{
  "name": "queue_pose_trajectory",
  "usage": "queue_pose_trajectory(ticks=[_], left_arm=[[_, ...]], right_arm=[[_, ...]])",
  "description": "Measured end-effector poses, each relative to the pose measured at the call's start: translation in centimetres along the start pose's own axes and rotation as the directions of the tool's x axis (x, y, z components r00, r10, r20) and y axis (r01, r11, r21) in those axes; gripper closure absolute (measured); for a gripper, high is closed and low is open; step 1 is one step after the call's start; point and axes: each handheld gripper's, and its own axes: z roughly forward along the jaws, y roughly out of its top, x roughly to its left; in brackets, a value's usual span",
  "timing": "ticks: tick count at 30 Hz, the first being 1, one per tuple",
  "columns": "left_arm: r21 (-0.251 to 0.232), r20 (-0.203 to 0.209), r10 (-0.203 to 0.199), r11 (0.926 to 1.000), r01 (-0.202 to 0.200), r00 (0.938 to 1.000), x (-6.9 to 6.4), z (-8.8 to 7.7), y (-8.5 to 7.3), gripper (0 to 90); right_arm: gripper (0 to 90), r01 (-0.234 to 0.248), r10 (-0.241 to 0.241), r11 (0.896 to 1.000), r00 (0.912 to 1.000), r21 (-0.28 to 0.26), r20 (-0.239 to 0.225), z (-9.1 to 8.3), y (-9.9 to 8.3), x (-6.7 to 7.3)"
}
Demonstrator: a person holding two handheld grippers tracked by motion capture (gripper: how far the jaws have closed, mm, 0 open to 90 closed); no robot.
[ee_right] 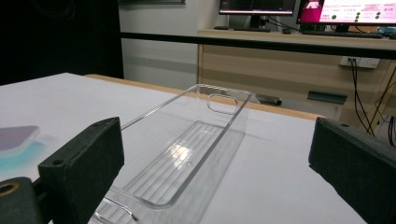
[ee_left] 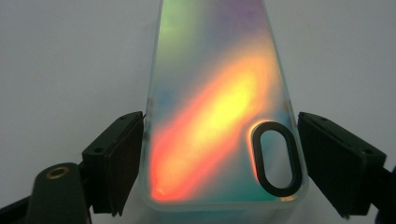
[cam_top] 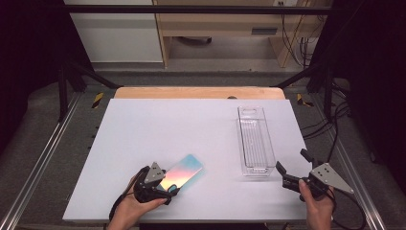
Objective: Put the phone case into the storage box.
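On the white table (cam_top: 143,124), my right gripper (cam_top: 293,168) hangs wide open, holding nothing, just short of the clear plastic bin (cam_top: 254,139). My left gripper (cam_top: 168,188) straddles the iridescent phone case (ee_left: 219,116), jaws spread beside its edges; contact unclear.

A lab: white tabletop (cam_top: 158,124) inside a black metal frame (cam_top: 191,9), cables (cam_top: 299,45) and monitors (ee_right: 257,7) behind it.

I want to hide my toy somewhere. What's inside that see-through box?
Nothing can be seen inside the clear box; through its walls only its ridged floor and the white table show. Its near end is partly hidden by the right gripper's fingers.
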Motion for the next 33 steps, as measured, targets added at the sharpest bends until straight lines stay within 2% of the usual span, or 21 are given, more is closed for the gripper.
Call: queue_pose_trajectory(ticks=[4,7,9,13,15,17,18,19,20,22,23,25,26,27,28,33], left_arm=[[-0.03,-0.01,-0.036,0.9989,0.035,0.9993,1.1,-0.7,0.1,17.0],[-0.04,-0.024,-0.034,0.9987,0.033,0.9991,1.5,-1.1,0.5,17.0],[-0.039,-0.023,-0.021,0.999,0.02,0.9995,1.9,-1.2,0.9,17.0],[-0.027,-0.016,-0.008,0.9996,0.007,0.9998,2.5,-0.8,2.0,16.9],[-0.02,-0.013,0.007,0.9998,-0.007,0.9999,2.7,-0.5,2.9,16.9],[-0.017,-0.005,0.019,0.9997,-0.019,0.9998,3.0,-0.3,3.9,16.9],[-0.017,-0.003,0.027,0.9995,-0.027,0.9996,3.2,-0.2,4.5,16.9],[-0.02,-0.005,0.032,0.9993,-0.032,0.9995,3.4,-0.2,5.0,16.9],[-0.024,-0.01,0.035,0.9991,-0.035,0.9993,3.7,-0.1,5.5,16.9],[-0.043,-0.017,0.029,0.9986,-0.03,0.9994,4.2,-0.2,6.4,16.9],[-0.053,-0.011,0.025,0.9983,-0.026,0.9996,4.3,-0.3,6.6,17.0],[-0.051,-0.015,0.026,0.9983,-0.027,0.9995,4.4,-0.4,6.8,17.0],[-0.046,-0.017,0.029,0.9985,-0.029,0.9994,4.4,-0.5,6.8,17.0],[-0.051,-0.018,0.021,0.9985,-0.022,0.9996,4.4,-0.6,6.7,17.0],[-0.056,-0.016,0.014,0.9983,-0.015,0.9998,4.4,-0.7,6.6,16.9],[-0.053,-0.001,0.006,0.9986,-0.006,1.0,4.5,-1.0,6.0,16.9]], right_arm=[[3.7,0.019,-0.019,1.0,0.9998,-0.003,0.0,-0.1,0.1,0.3],[3.3,0.057,-0.057,0.998,0.9984,-0.005,0.003,-0.3,0.6,0.9],[2.5,0.058,-0.058,0.998,0.9983,-0.018,-0.004,-0.3,0.9,1.4],[2.1,0.091,-0.091,0.996,0.9958,-0.008,-0.009,0.2,1.5,2.8],[2.0,0.113,-0.113,0.994,0.9935,0.0,-0.017,0.5,1.9,3.6],[2.6,0.161,-0.161,0.987,0.9868,0.024,-0.021,1.2,2.5,4.7],[3.1,0.191,-0.19,0.981,0.9811,0.041,-0.038,1.9,3.0,5.7],[3.1,0.191,-0.19,0.981,0.9811,0.041,-0.038,1.9,3.0,5.7],[3.5,0.207,-0.205,0.977,0.9777,0.049,-0.045,2.3,3.3,6.3],[4.0,0.257,-0.253,0.965,0.9652,0.059,-0.065,3.2,3.9,7.6],[4.2,0.287,-0.281,0.955,0.9561,0.069,-0.082,3.7,4.1,8.5],[4.2,0.325,-0.316,0.943,0.9417,0.073,-0.115,4.6,4.4,9.7],[4.6,0.351,-0.338,0.933,0.9304,0.076,-0.141,5.2,4.5,10.6],[5.1,0.362,-0.347,0.929,0.9246,0.08,-0.158,5.6,4.6,11.1],[5.5,0.385,-0.367,0.92,0.9127,0.079,-0.18,6.3,4.7,12.0],[5.6,0.443,-0.416,0.892,0.8815,0.086,-0.223,8.4,4.9,14.6]])
